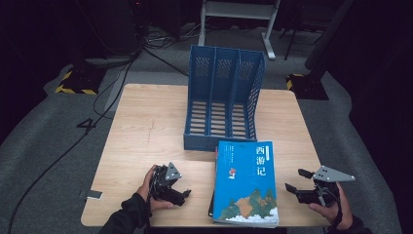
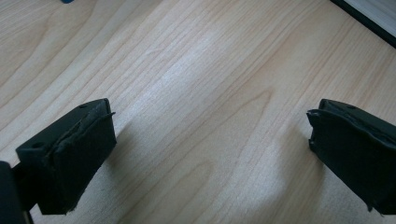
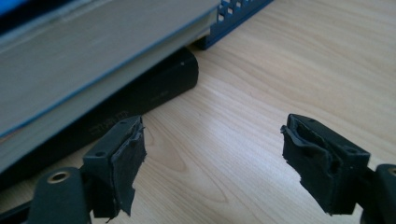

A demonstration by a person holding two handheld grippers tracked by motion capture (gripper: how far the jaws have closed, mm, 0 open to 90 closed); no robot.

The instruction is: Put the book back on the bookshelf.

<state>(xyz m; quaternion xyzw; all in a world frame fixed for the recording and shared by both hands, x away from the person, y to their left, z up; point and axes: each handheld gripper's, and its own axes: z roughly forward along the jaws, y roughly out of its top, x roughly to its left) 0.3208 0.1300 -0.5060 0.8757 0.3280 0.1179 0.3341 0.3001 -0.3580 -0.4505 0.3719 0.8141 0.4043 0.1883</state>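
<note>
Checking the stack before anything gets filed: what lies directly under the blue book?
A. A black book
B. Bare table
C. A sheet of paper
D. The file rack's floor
A: in the right gripper view a black book lies flat under the blue book, and its dark edge also peeks out at the stack's left in the high view.

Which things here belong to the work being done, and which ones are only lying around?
Part of the work:
- blue book, top of the stack
- black book underneath it
- blue file rack
- left claw and right claw, both open

Just lying about:
- cables on the floor
- white stand behind the table
</note>
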